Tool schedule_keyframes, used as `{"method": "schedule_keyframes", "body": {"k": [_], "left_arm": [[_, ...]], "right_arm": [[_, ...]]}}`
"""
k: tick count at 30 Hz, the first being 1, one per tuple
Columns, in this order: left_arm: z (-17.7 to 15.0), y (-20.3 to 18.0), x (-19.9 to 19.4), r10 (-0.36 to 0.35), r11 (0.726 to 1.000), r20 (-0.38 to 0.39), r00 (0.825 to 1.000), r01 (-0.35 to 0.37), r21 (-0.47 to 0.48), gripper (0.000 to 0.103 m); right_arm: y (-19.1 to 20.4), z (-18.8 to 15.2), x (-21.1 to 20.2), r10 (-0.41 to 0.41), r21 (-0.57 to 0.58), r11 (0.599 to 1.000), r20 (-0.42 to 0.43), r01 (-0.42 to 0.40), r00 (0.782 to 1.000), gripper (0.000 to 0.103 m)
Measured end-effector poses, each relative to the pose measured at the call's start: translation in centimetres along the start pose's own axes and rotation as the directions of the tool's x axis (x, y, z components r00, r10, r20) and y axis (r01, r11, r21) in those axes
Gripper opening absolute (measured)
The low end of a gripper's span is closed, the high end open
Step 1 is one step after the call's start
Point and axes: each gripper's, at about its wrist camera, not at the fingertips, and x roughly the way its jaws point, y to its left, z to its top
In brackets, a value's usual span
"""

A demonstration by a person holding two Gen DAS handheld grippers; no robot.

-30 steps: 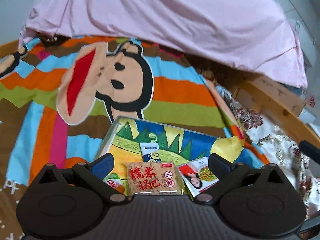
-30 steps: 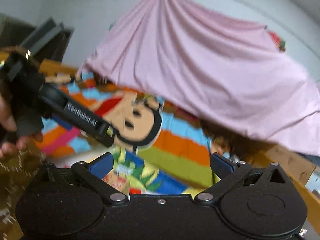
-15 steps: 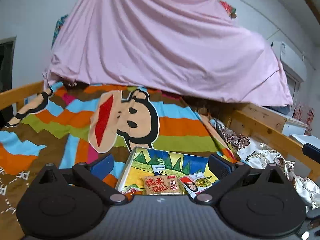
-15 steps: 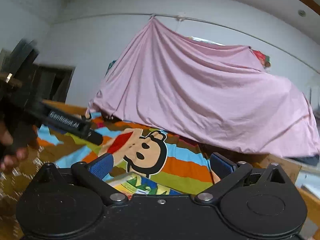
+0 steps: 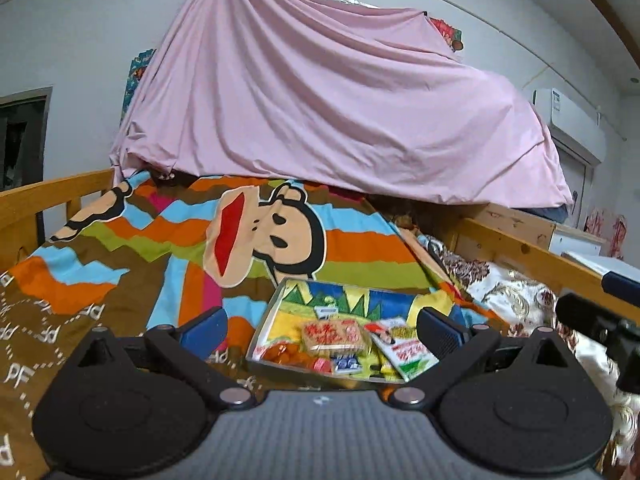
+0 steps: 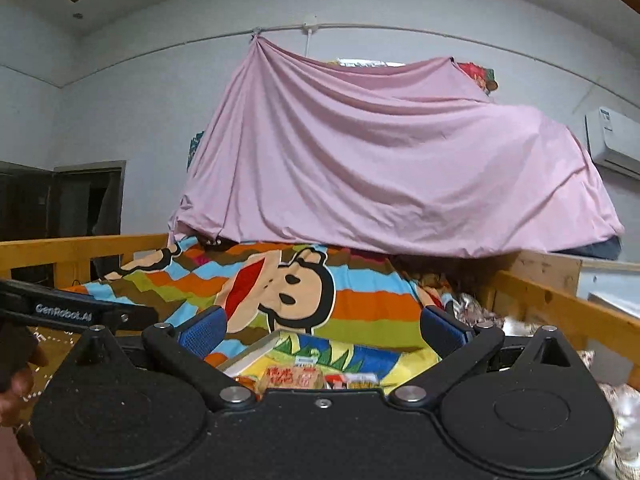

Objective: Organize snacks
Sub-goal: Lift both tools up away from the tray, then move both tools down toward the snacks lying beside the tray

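Both cameras have tilted up since a second ago. Left gripper (image 5: 322, 328) and right gripper (image 6: 322, 330) spread wide, empty. Snack packets (image 5: 334, 336) lie in the shallow colourful-printed tray (image 5: 280, 304) on the striped cartoon-monkey blanket (image 5: 280, 236).

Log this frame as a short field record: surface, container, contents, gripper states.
surface: striped cartoon blanket on a wooden-railed bed
container: shallow illustrated tray lying on the blanket
contents: several snack packets, with a brown rice-cracker packet on top
left gripper: open, empty, apart from the tray
right gripper: open, empty
backdrop: pink sheet draped behind the bed
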Motion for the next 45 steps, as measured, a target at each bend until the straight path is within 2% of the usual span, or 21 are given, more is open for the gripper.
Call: {"method": "schedule_keyframes", "body": {"k": [11, 18, 23, 27, 34, 39, 42, 45], "left_arm": [[-2.5, 0.5, -3.5, 0.022, 1.0, -0.065, 0.998, -0.021, 0.011, 0.103], [-3.5, 0.3, -3.9, 0.044, 0.998, -0.118, 0.992, -0.04, 0.04, 0.103], [-3.7, 0.5, -3.1, 0.054, 0.998, -0.177, 0.983, -0.046, 0.049, 0.103], [-3.7, 1.1, -1.6, 0.03, 0.999, -0.261, 0.965, -0.023, 0.028, 0.103], [-4.1, 2.5, 1.0, -0.017, 0.999, -0.395, 0.919, 0.0, -0.042, 0.103], [-4.1, 3.0, 2.6, -0.054, 0.997, -0.452, 0.89, 0.027, -0.065, 0.103], [-4.2, 3.4, 3.8, -0.117, 0.991, -0.49, 0.864, 0.072, -0.11, 0.103], [-4.1, 4.0, 4.9, -0.191, 0.978, -0.494, 0.848, 0.119, -0.173, 0.103]], "right_arm": [[1.3, -1.6, -2.6, -0.015, 0.045, 0.999, -0.102, 0.019, 0.995, 0.102], [2.0, -3.0, -2.2, -0.032, 0.039, 0.998, -0.22, 0.042, 0.975, 0.102], [1.8, -3.9, -1.2, -0.04, 0.048, 0.997, -0.3, 0.057, 0.953, 0.102], [1.6, -4.6, -0.3, -0.05, 0.054, 0.996, -0.358, 0.074, 0.932, 0.102], [1.5, -5.5, 1.1, -0.036, 0.052, 0.997, -0.442, 0.065, 0.896, 0.102], [1.4, -6.2, 2.5, 0.016, 0.074, 0.997, -0.518, 0.026, 0.855, 0.102], [0.8, -6.5, 3.7, 0.066, 0.114, 0.994, -0.557, -0.003, 0.828, 0.102], [0.3, -6.7, 4.6, 0.094, 0.124, 0.992, -0.569, -0.028, 0.817, 0.102]]}}
